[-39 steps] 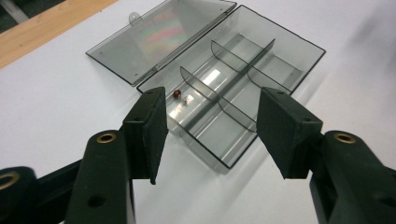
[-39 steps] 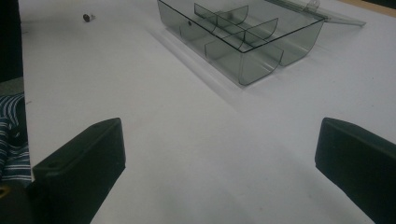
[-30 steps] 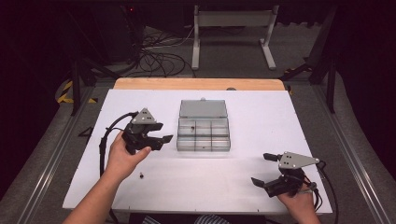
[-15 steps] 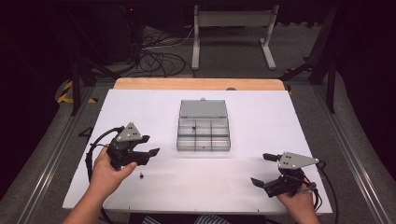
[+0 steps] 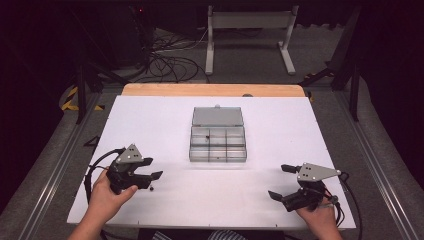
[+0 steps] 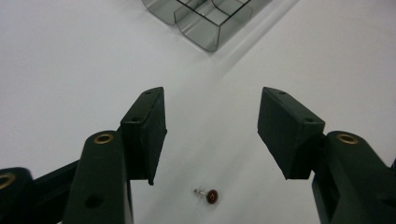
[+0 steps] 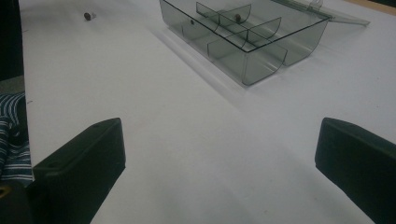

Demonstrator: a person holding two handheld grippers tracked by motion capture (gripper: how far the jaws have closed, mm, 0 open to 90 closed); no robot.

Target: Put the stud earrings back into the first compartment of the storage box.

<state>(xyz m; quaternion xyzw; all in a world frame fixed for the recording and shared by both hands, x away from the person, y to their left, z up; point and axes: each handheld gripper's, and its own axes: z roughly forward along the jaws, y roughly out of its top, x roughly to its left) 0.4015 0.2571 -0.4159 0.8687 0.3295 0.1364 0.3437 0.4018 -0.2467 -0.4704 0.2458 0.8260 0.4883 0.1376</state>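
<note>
Jaws of the left gripper (image 6: 210,135) stand released over 1 tiny red-capped pin (image 6: 209,195): light, rigid, likely slippery; best pinched at its round head.

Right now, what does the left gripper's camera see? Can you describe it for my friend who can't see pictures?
Two black jaws of the left gripper stand open above a white table, with a tiny reddish-brown part lying on the table between them. At the top edge sits the corner of a clear plastic compartment box.
</note>
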